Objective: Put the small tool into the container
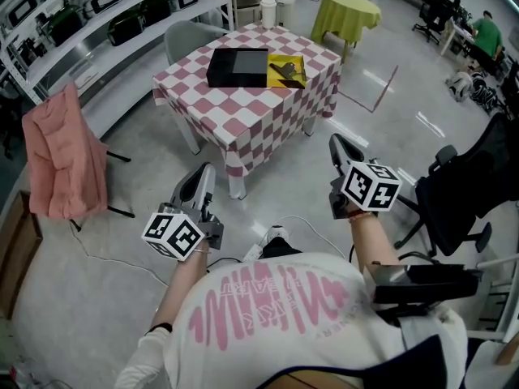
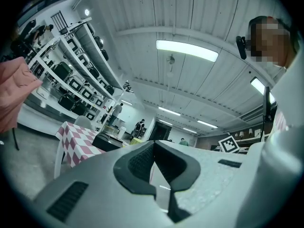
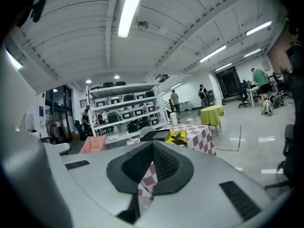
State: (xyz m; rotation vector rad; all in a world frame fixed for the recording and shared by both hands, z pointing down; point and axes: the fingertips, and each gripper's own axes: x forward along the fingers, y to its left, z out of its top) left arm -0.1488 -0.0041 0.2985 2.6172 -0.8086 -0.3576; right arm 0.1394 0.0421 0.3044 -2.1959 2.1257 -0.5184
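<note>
Pink-lettered shirt (image 1: 268,310); yellow container (image 1: 297,60) on table (image 1: 243,113)

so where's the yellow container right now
In the head view the yellow container sits on the pink-and-white checkered table, just right of the flat black box.

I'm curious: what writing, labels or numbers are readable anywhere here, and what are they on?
White T-shirt: large pink lettering, seen upside down and creased, not readable.
Marker cube at the left and marker cube at the right: black-and-white square patterns, no words.
Shelf items: any labels too small to read.
Nothing else legible.
</note>
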